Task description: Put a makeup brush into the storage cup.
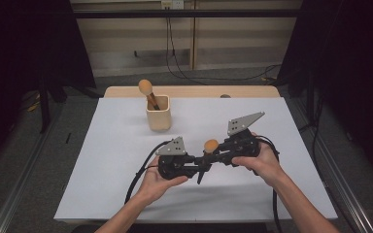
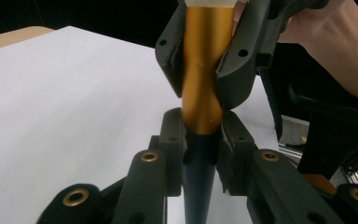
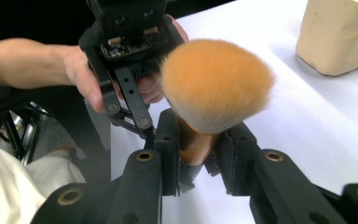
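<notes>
A makeup brush with a fluffy orange head, a gold ferrule and a dark handle hangs above the white table between both grippers. My left gripper is shut on it where the ferrule meets the handle. My right gripper is shut on the ferrule just under the bristles. In the left gripper view, the right gripper's jaws clamp the gold ferrule above my own left gripper. In the right gripper view, my right gripper pinches the ferrule, and the bristles hide most of it.
A beige cup stands at the back middle of the white table top, holding a second orange-headed brush. The cup lies to the upper right in the right gripper view. Cables trail from both grippers toward the front edge.
</notes>
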Available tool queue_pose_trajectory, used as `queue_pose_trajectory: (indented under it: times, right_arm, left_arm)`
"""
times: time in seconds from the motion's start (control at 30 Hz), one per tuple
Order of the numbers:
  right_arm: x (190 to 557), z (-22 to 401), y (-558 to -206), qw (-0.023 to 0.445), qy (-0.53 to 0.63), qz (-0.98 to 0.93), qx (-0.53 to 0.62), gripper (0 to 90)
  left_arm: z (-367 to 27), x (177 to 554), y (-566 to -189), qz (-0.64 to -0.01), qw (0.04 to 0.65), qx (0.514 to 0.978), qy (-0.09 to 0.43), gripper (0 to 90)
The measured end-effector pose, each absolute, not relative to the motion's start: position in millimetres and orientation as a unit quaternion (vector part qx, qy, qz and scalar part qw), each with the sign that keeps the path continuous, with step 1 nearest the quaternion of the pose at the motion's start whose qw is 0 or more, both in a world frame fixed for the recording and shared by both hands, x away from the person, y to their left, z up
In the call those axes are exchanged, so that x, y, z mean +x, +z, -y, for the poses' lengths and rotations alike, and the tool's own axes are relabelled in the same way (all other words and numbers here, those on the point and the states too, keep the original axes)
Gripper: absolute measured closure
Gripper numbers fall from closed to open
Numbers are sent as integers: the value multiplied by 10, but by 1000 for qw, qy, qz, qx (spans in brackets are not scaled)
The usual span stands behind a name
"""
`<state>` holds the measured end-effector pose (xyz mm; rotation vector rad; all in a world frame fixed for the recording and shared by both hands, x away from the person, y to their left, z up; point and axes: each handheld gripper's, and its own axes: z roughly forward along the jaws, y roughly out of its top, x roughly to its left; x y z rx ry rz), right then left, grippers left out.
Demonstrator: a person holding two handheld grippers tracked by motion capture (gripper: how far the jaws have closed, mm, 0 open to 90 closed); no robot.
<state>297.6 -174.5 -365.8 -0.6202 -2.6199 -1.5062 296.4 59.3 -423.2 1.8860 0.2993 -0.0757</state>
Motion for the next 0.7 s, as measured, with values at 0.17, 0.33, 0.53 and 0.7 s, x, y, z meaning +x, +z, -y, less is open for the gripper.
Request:
queue_pose_trajectory:
  times: [0.17, 0.33, 0.53, 0.7]
  right_arm:
    - [2981, 1769, -3658, 34, -493, 843, -210, 637]
    - [2988, 1784, -3658, 36, -502, 837, -215, 555]
    - [2988, 1823, -3678, 26, -505, 833, -225, 410]
    - [2977, 1862, -3683, 8, -508, 829, -232, 280]
  left_arm:
    - [-618, 2979, -4223, -129, 578, 805, -29, 743]
    - [-630, 2986, -4223, -134, 580, 803, -24, 742]
    - [-679, 3012, -4217, -143, 581, 801, -16, 742]
    - [-718, 3026, -4211, -150, 583, 799, -12, 742]
